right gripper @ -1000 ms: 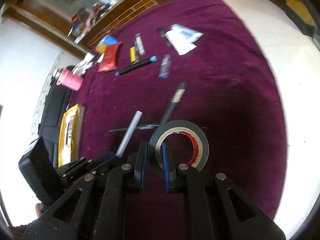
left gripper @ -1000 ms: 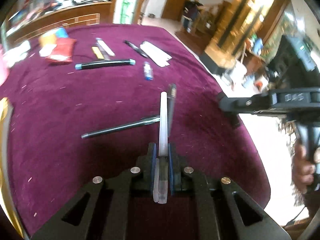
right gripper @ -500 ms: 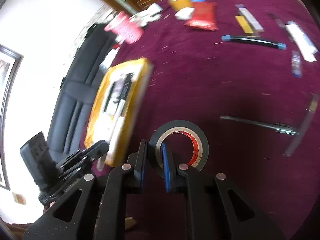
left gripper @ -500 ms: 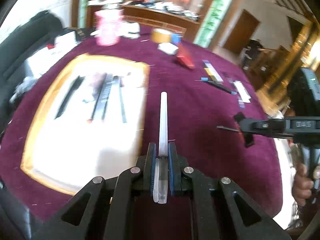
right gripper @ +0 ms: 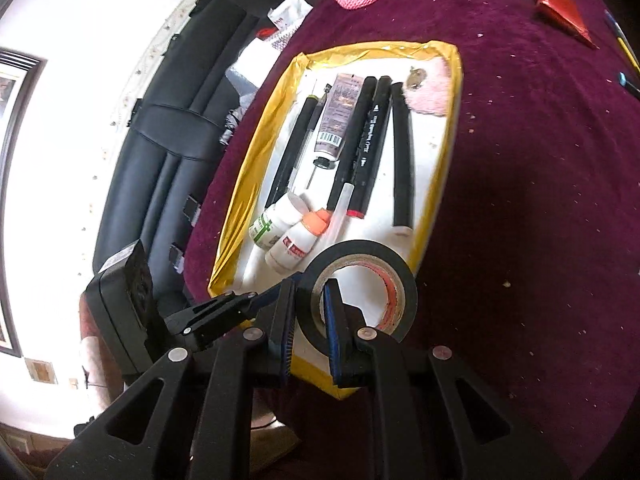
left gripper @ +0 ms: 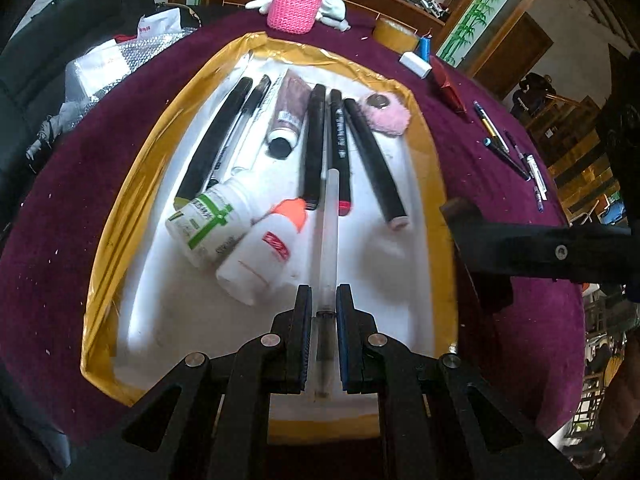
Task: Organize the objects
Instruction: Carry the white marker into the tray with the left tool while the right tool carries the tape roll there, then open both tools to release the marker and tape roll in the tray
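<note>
Translucent white plastic pen (left gripper: 329,236) clamped in left gripper (left gripper: 323,334), held over yellow-rimmed white tray (left gripper: 430,168). Black electrical tape roll (right gripper: 360,292) pinched through wall by right gripper (right gripper: 309,328), at tray's near edge.

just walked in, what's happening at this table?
A person with a handheld gripper in each hand is sorting loose items into the gold-rimmed tray. The left gripper is shut on a translucent white pen, held over the tray's markers and bottles. The right gripper clamps a roll of black tape by its wall at the tray's near edge. Neither is released yet.
</note>
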The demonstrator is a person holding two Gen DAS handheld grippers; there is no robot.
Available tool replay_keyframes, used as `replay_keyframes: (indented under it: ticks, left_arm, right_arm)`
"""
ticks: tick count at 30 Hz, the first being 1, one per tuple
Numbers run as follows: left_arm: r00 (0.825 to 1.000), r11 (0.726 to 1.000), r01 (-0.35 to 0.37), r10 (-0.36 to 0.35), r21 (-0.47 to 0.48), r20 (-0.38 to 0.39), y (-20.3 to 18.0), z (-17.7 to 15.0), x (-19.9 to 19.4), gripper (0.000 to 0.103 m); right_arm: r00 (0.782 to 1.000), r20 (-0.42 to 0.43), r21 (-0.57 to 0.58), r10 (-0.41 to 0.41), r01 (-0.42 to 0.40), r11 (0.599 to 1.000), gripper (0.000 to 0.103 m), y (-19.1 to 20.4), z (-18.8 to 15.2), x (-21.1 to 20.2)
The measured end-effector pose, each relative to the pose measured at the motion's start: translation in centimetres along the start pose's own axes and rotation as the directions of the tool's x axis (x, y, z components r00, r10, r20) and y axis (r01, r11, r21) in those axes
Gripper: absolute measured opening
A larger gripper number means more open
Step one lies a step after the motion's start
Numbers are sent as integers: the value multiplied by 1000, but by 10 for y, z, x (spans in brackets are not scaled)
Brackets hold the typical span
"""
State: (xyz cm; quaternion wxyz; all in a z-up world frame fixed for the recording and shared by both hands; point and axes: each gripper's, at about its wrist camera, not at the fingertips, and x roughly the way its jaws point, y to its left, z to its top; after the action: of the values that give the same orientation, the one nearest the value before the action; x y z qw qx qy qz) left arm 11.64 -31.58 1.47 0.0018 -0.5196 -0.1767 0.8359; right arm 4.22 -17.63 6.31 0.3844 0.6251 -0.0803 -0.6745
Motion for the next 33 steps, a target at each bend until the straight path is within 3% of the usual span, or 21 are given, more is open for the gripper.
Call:
replay_keyframes:
  ticks: [3,5,6,9,14,16,25,30,32,33]
  left_arm:
    - [1000,999,12,-13,-31,-20,13,2,1,10]
    - [998,997,55,-57,-59,-37,22,2,-1,14]
    - [996,995,73,-76,-67,-43,24,4,-2,24]
    - [994,993,96,-99,-63,-49,26,6,-13,37]
    - [990,989,134,-136,-57,-35,33,7,-38,40]
    - [991,990,133,-135,-53,-26,35,8,-46,45]
    - [993,993,112,-111,-44,31,44,24,-62,51]
    - [996,997,78,-77,-17,54,42,34,-64,51]
    - [996,997,73,-72,-2,61,38,36,-65,51]
    - [995,997,71,-71,7,64,35,38,-65,51]
  right_arm:
    - [1000,-11,2,-25,25,1000,12,5,7,13]
    - [998,-14,-9,-54,54,998,12,9,8,19]
    - [998,-16,-13,-64,64,998,12,11,9,22]
    - [996,-33,-19,-85,85,996,12,14,12,31]
    - [990,-55,-28,-130,129,991,12,18,12,43]
    - [989,-49,-20,-141,141,990,12,16,13,44]
    - [980,2,20,-199,199,980,15,17,15,34]
    - [947,95,-20,-308,311,950,28,30,10,15]
    - [913,149,-47,-380,390,920,30,36,8,6]
    - [885,183,-61,-427,444,894,32,40,6,1]
